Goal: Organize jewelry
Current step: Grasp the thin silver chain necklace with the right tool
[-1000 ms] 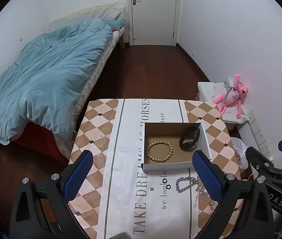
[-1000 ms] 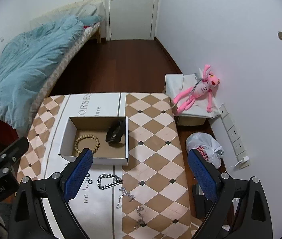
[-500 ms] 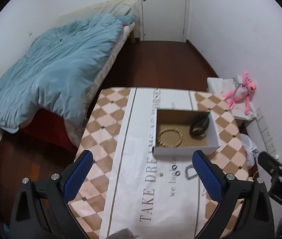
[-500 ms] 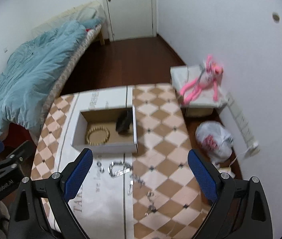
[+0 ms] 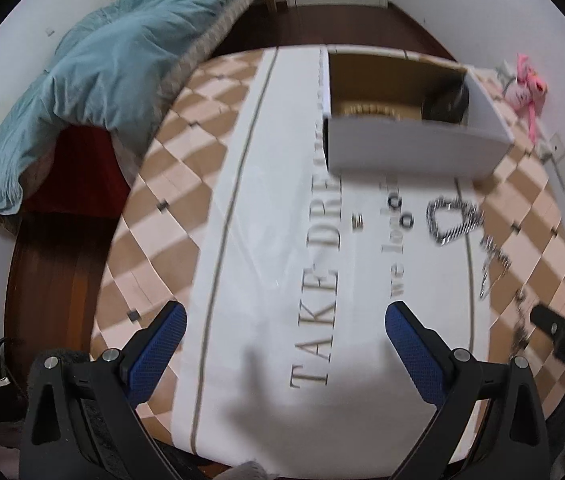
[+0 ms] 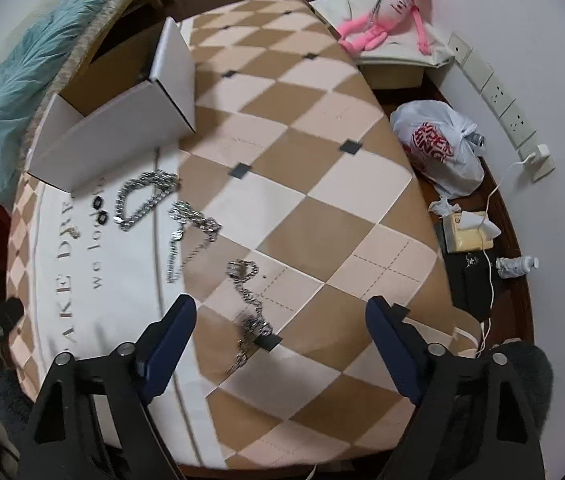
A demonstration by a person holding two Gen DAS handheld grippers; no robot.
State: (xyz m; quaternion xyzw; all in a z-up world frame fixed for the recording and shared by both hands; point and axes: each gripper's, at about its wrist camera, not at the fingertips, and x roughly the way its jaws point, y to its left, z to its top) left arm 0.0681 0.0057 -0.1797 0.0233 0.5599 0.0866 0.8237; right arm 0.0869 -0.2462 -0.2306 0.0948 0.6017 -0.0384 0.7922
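Note:
A white cardboard box (image 5: 414, 148) (image 6: 114, 132) stands on the checkered tablecloth (image 6: 322, 184). Inside it lie a wooden bead bracelet (image 5: 366, 111) and a black band (image 5: 444, 106). Three silver chains lie in front of the box: a looped one (image 6: 144, 198) (image 5: 454, 222), a middle one (image 6: 190, 236), and a long one (image 6: 248, 312) just ahead of my right gripper (image 6: 280, 332). My right gripper is open and empty, low over the table. My left gripper (image 5: 284, 334) is open and empty over the white printed strip.
A bed with a blue duvet (image 5: 94, 68) stands left of the table. On the floor to the right are a pink plush toy (image 6: 386, 20) on a cushion, a white plastic bag (image 6: 438, 148), a tissue pack (image 6: 468, 232) and a wall power strip (image 6: 498, 100).
Both grippers have dropped down close to the table and moved forward. The right gripper now hovers just behind the long chain. Both stay open.

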